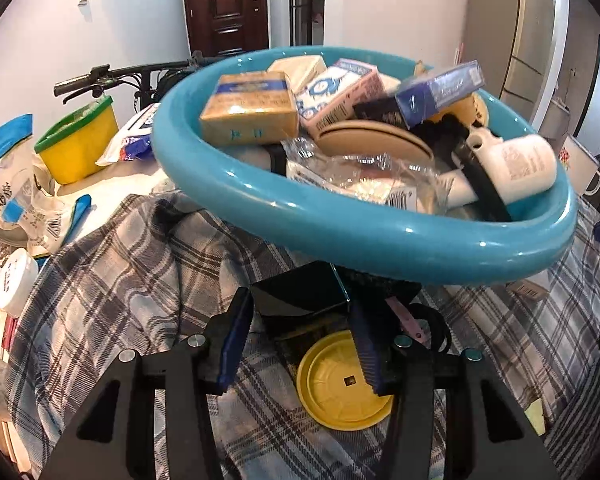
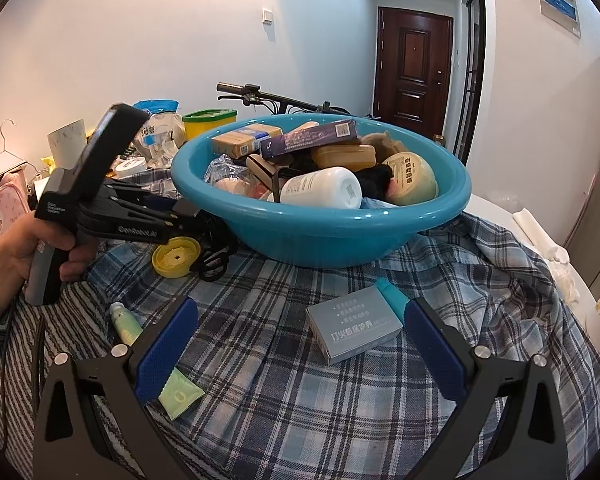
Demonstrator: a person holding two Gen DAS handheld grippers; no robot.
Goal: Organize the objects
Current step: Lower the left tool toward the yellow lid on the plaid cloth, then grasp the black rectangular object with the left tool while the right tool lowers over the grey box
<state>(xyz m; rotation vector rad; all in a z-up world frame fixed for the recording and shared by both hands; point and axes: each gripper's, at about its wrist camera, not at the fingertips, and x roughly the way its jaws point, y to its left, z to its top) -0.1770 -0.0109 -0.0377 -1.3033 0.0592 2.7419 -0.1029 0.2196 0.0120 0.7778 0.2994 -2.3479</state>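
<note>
A blue plastic basin (image 1: 380, 236) (image 2: 324, 236) stands on a plaid cloth and holds several boxes, a white bottle (image 2: 324, 190) and packets. My left gripper (image 1: 300, 320) has its jaws around a black box (image 1: 300, 296) just below the basin's rim; whether the pads press it I cannot tell. A yellow lid (image 1: 340, 384) (image 2: 176, 256) lies under it. My right gripper (image 2: 300, 344) is open and empty above the cloth. A grey box (image 2: 352, 328) with a teal object (image 2: 392, 298) lies by its right finger. A green tube (image 2: 178, 394) lies by its left finger.
A yellow tub with a green rim (image 1: 80, 140) (image 2: 208, 122), snack bags (image 1: 8, 184) and a white jar (image 1: 16, 282) crowd the table's left. A small green bottle (image 2: 124, 322) lies on the cloth. Bicycle handlebars (image 1: 112, 78) stand behind. A white mug (image 1: 580, 168) sits right.
</note>
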